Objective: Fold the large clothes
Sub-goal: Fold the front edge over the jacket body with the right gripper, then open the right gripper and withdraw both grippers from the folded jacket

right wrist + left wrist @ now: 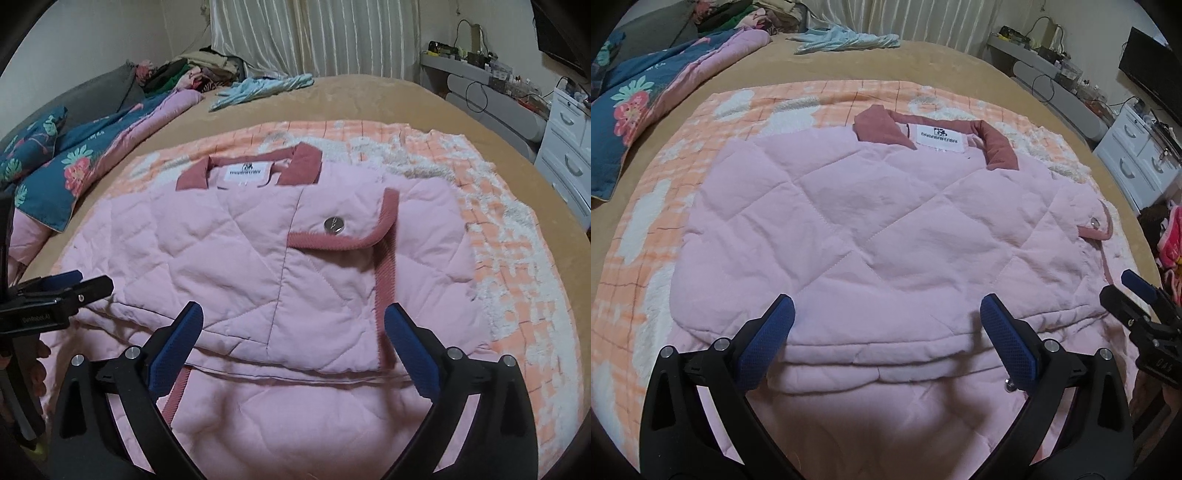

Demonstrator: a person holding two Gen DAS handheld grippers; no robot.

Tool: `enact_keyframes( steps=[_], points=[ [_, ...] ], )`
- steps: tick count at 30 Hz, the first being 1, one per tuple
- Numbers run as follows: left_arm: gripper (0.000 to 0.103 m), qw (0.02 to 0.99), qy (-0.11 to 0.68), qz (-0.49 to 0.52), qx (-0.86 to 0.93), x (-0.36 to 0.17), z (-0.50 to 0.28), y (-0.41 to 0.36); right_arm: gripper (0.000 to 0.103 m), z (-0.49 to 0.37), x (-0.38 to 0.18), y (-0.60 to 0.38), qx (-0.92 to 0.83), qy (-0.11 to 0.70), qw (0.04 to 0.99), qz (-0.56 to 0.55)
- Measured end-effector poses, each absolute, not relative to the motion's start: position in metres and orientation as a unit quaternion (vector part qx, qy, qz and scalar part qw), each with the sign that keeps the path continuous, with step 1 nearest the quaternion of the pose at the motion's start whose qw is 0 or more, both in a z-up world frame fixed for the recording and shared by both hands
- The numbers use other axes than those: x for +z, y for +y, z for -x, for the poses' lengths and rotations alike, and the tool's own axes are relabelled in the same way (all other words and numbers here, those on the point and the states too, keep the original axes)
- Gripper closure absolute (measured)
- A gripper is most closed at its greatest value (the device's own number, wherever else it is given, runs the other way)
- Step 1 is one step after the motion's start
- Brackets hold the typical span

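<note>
A pink quilted jacket (871, 229) with a dark rose collar (882, 123) lies folded on a bed, bottom part doubled up toward me. It also shows in the right wrist view (229, 258), with a rose-trimmed pocket flap and snap button (333, 224). My left gripper (886, 317) is open and empty, hovering over the near folded edge. My right gripper (293, 325) is open and empty over the same edge, further right. The right gripper shows at the left view's right edge (1137, 295); the left gripper shows at the right view's left edge (74, 288).
An orange and white checked blanket (646, 229) lies under the jacket on a tan bedspread (923, 62). A blue floral quilt (631, 110) and light blue garment (846, 40) lie at the far left and back. White drawers (1137, 155) and a cluttered shelf stand right.
</note>
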State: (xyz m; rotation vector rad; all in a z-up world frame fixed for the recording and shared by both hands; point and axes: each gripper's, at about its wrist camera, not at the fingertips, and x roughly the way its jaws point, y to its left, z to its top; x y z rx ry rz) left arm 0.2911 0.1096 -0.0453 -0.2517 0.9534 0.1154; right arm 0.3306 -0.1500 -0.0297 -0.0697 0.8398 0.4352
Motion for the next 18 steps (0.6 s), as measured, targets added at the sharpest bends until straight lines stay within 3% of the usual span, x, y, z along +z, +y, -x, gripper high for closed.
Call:
enact_keyframes(
  steps=[18],
  points=[
    [0.009, 0.892, 0.430, 0.130, 0.049, -0.003, -0.263, 0.089, 0.004, -0.312, 0.011, -0.176, 0.204, 0.361, 0.910, 0.012]
  ],
)
